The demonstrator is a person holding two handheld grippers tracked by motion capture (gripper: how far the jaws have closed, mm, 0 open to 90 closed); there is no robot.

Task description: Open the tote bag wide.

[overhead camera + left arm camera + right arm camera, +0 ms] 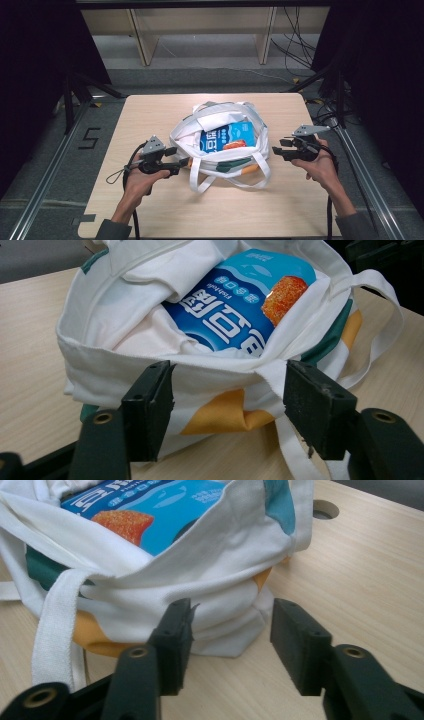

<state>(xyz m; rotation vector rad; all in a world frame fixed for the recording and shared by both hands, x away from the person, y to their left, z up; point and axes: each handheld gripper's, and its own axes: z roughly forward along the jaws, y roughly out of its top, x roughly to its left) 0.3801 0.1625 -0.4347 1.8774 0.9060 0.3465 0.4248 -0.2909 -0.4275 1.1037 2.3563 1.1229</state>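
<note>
We see our left tongs [184,161] standing open just at the near-left rim of the white tote bag [220,150], pads off the cloth. Our right tongs [276,146] gape too, just beside the bag's right side. The bag sits mid-bench [150,115], mouth up, with a blue snack packet [227,136] inside it.

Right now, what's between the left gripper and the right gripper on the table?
In the high view, the white bag sits between the left gripper and the right gripper, with a blue packet inside. Both grippers are open, flanking it.
</note>
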